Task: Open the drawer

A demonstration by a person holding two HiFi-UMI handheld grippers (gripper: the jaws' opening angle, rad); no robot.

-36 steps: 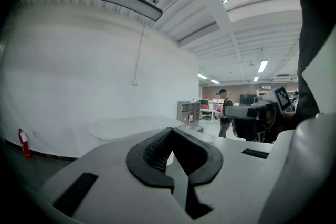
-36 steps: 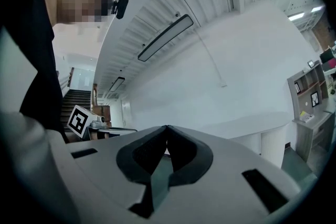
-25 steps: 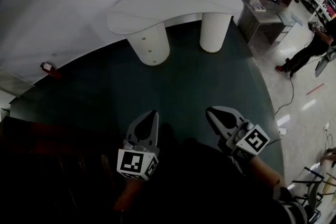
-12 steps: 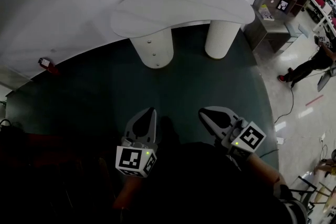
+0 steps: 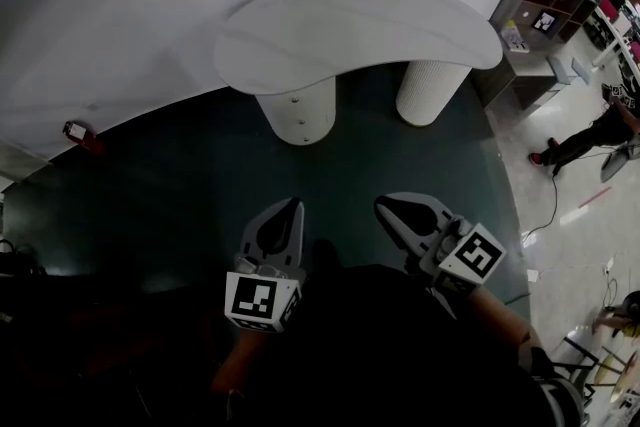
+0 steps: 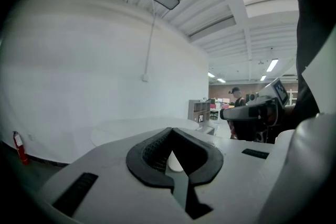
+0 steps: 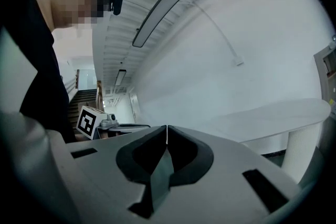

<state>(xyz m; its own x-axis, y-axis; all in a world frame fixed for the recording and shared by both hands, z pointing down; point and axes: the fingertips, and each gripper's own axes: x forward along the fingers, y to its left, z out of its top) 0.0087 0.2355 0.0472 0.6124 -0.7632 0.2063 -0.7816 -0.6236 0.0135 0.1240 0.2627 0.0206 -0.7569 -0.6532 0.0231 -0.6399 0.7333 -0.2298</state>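
A white curved table stands by the wall on two round pedestals. The left pedestal carries small drawer knobs down its front, and the right pedestal is plain. My left gripper and right gripper are held side by side over the dark green floor, well short of the table. Both point toward it. In the left gripper view the left gripper is shut and empty, with the table beyond it. In the right gripper view the right gripper is also shut on nothing.
A white wall curves behind the table. At the far right stand a grey shelf unit and a person on the light floor. A red fire extinguisher sits at the wall on the left.
The table has drawn nearer and lower in the head view as both grippers travelled forward toward it. Their jaws stayed shut.
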